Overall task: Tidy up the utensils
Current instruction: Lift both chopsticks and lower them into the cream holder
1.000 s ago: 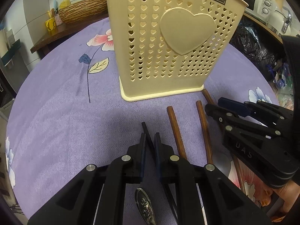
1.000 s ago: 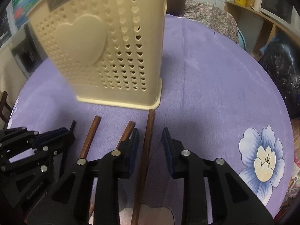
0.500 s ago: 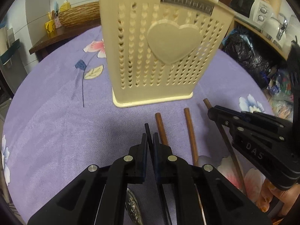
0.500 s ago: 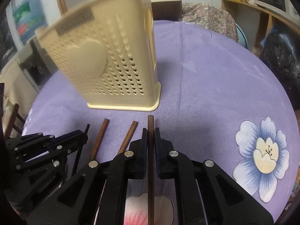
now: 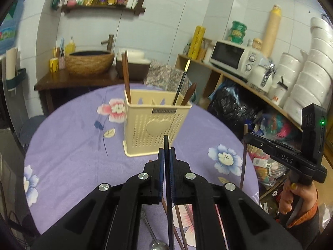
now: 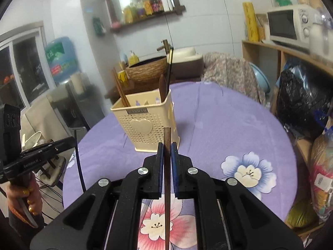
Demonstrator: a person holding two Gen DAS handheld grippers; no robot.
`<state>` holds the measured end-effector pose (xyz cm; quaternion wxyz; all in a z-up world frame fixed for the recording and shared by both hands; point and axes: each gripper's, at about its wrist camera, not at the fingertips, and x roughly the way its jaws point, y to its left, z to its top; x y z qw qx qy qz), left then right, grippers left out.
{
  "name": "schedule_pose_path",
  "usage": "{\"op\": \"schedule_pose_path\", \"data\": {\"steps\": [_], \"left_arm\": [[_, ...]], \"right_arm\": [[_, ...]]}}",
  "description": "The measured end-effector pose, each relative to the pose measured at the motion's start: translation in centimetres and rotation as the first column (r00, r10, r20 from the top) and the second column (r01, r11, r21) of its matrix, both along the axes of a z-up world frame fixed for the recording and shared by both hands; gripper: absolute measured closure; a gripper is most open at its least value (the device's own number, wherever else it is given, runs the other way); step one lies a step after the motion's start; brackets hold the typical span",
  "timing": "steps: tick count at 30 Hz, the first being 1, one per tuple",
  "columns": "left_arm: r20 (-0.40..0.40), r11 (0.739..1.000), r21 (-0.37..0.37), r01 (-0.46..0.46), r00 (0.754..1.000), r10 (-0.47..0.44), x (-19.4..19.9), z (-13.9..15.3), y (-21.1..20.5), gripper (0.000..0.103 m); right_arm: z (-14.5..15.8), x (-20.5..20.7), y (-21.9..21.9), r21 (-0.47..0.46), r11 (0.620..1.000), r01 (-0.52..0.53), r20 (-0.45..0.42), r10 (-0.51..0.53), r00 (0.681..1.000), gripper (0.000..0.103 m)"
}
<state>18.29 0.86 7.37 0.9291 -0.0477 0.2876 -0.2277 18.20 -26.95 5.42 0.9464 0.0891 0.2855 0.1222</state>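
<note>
1. Left wrist view: the left gripper (image 5: 166, 158) pinches a black chopstick (image 5: 169, 198) above the purple tablecloth (image 5: 68, 156), short of the cream utensil holder (image 5: 155, 125).
2. Right wrist view: the right gripper (image 6: 167, 156) pinches a brown chopstick (image 6: 167, 187), the holder (image 6: 145, 123) just beyond it.

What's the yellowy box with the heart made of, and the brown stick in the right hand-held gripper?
The cream perforated utensil holder looks like moulded plastic: smooth, matte, with neat punched holes. The brown chopstick looks like dark wood, though the finish could be lacquer.
</note>
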Motion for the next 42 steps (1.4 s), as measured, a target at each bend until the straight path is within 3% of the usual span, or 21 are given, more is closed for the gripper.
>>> {"op": "schedule_pose_path", "data": {"steps": [4,14,20,27,33,37,42], "left_arm": [[0.044,1.000,-0.016,0.004,0.999,-0.003,-1.0,1.8,0.7,0.097],[0.052,1.000,-0.010,-0.014,0.999,0.014,-0.2,2.4,1.2,0.097],[0.088,1.000,-0.011,-0.020,0.996,0.021,0.6,4.7,1.7,0.097],[0.144,0.997,-0.063,-0.041,0.988,0.050,4.8,12.0,2.3,0.097],[0.214,0.987,-0.109,-0.121,0.966,0.142,8.4,17.0,2.0,0.097],[0.224,0.979,-0.103,-0.175,0.955,0.194,10.6,16.6,1.0,0.097],[0.196,0.976,-0.073,-0.207,0.956,0.218,12.4,12.8,0.0,0.097]], "right_arm": [[1.6,-1.5,-1.0,0.040,0.999,-0.022,0.021,0.021,1.000,0.095],[3.2,-2.0,-0.1,0.009,0.999,-0.036,0.052,0.036,0.998,0.095],[5.5,-0.9,0.8,0.006,0.998,-0.064,0.087,0.063,0.994,0.095],[14.0,3.9,2.7,-0.016,0.998,-0.060,0.211,0.062,0.975,0.095],[19.8,8.3,4.3,-0.054,0.998,0.032,0.315,-0.013,0.949,0.095],[18.9,10.8,5.3,-0.074,0.995,0.067,0.322,-0.040,0.946,0.095],[13.6,13.0,6.5,-0.105,0.992,0.068,0.267,-0.038,0.963,0.095]]}}
